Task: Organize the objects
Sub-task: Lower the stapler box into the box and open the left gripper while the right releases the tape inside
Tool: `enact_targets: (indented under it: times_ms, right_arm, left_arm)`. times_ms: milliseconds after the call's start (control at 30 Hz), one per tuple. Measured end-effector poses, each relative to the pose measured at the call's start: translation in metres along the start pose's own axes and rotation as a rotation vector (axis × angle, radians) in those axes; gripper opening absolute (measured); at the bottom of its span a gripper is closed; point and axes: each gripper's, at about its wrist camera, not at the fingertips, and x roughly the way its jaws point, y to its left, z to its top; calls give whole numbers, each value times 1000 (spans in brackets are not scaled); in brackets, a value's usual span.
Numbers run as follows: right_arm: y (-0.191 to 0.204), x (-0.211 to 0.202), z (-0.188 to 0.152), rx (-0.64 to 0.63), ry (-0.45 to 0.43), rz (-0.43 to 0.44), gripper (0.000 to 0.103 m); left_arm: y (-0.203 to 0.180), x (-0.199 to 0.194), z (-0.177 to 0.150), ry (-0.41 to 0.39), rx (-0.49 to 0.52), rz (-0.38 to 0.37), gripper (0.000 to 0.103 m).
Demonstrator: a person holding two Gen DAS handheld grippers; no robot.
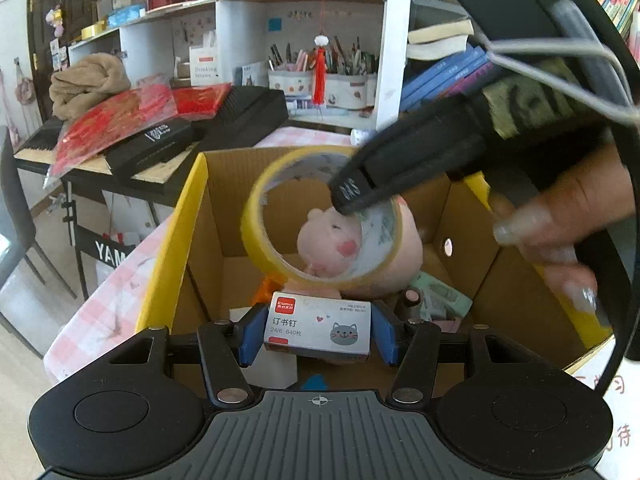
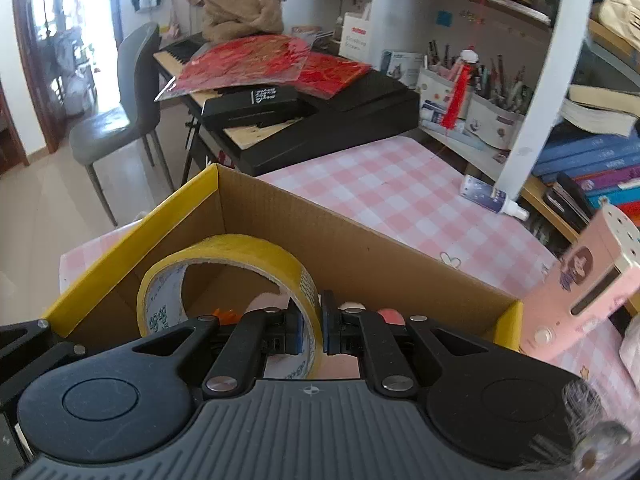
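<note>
Now, left tongs (image 1: 318, 330): clamped on staple box (image 1: 317, 330), over cardboard box (image 1: 176, 248).
Right tongs (image 2: 311, 330): pinching yellow tape roll (image 2: 224, 256) wall above pink plush (image 1: 332, 244).

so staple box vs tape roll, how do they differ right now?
The staple box is a small white printed carton; the tape roll is a yellow open ring. The left gripper spans the box across its full width; the right gripper pinches only the roll's thin wall. Shared: both are gripped and held over the cardboard box.
</note>
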Motion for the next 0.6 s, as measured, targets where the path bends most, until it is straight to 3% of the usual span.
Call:
enact_targets:
  times_ms: [600]
  right_arm:
    - [19, 27, 15, -162, 68, 14, 9]
  left_arm:
    - [0, 12, -4, 51, -3, 0, 55]
